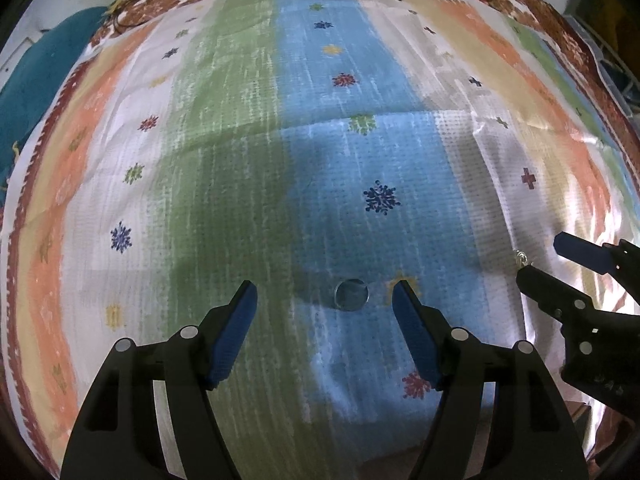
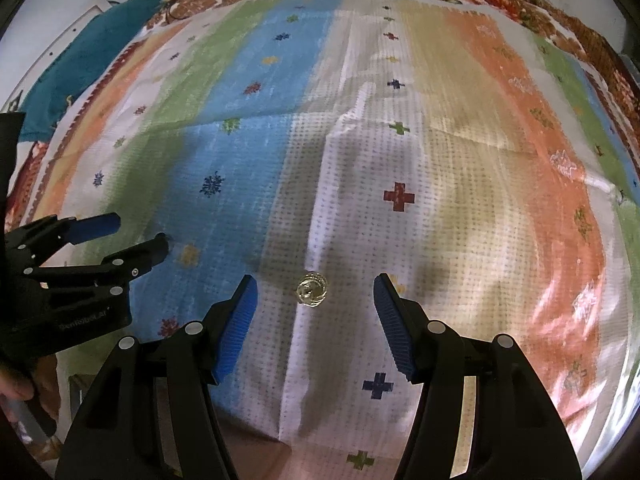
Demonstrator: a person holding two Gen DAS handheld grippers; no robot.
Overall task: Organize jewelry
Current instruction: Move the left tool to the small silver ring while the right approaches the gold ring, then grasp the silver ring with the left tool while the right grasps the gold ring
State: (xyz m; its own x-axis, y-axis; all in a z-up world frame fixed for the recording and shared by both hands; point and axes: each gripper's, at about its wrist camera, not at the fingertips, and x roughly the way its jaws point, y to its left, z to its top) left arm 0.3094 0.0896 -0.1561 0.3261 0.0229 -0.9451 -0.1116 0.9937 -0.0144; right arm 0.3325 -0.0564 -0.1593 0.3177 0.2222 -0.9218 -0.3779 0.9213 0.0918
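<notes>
The left gripper [image 1: 324,300] is spread wide, empty, with a small round disc [image 1: 351,295] on the blue stripe between its fingertips. The right gripper [image 2: 314,292] is also wide and empty, a gold ornament [image 2: 311,289] lying between its fingertips. The striped cloth [image 2: 460,168] stretches toward twelve o'clock; a teal fabric [image 2: 96,44] lies at ten o'clock.

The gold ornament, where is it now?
In the right wrist view, the gold ornament lies on the white stripe of the cloth, between the open right gripper fingers.
</notes>
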